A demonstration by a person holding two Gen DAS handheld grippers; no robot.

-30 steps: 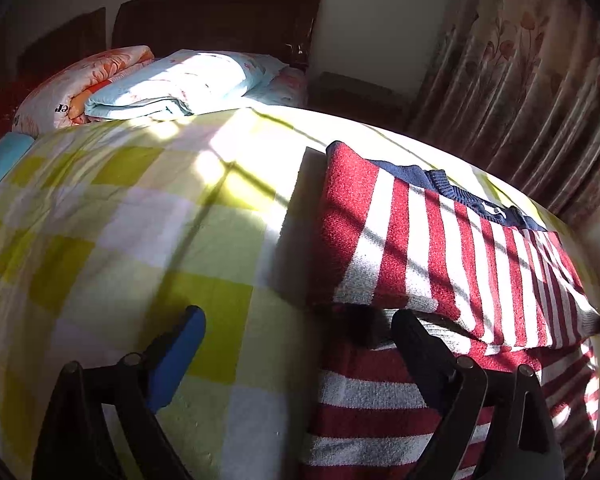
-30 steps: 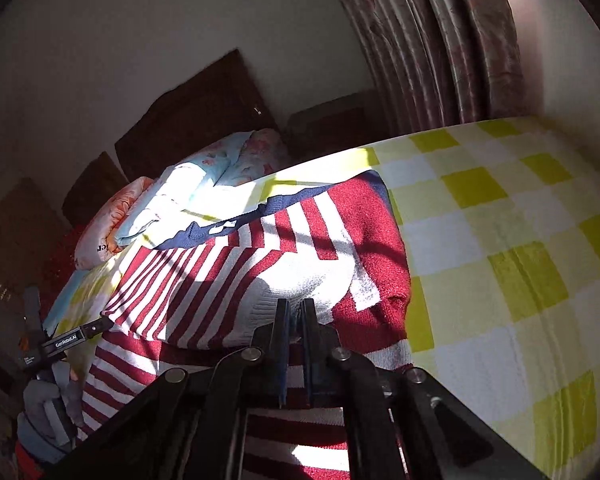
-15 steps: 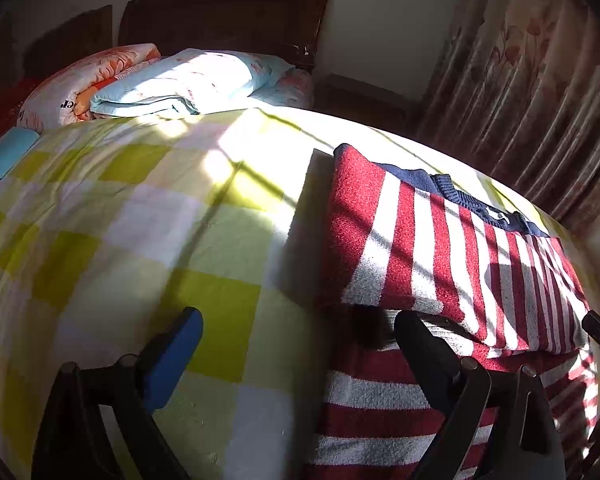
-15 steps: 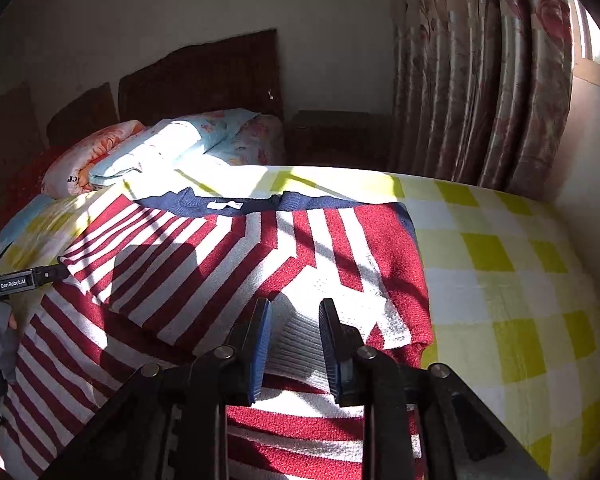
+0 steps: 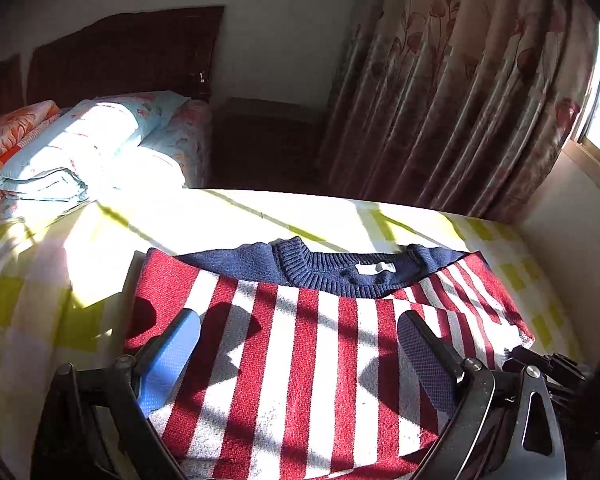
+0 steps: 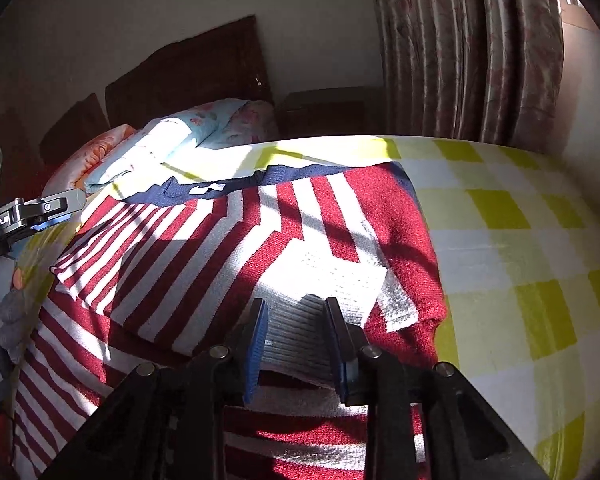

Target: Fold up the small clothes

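A red-and-white striped sweater with a navy collar lies flat on the yellow checked bed sheet, both sleeves folded across its chest. My left gripper hovers over the sweater's left half, open wide with nothing between its fingers. In the right wrist view the sweater fills the middle. There, the right sleeve's white ribbed cuff lies between the fingers of my right gripper. Its jaws are opening, and the pads stand off the cuff. The left gripper shows at the left edge.
A folded light-blue quilt and pillows are stacked against the dark headboard. A dark nightstand and floral curtains stand behind the bed. Bare checked sheet stretches right of the sweater.
My left gripper has swung from beside the sweater's left edge to above its chest. My right gripper went from shut on the cuff to open, leaving the sleeve lying on the sweater.
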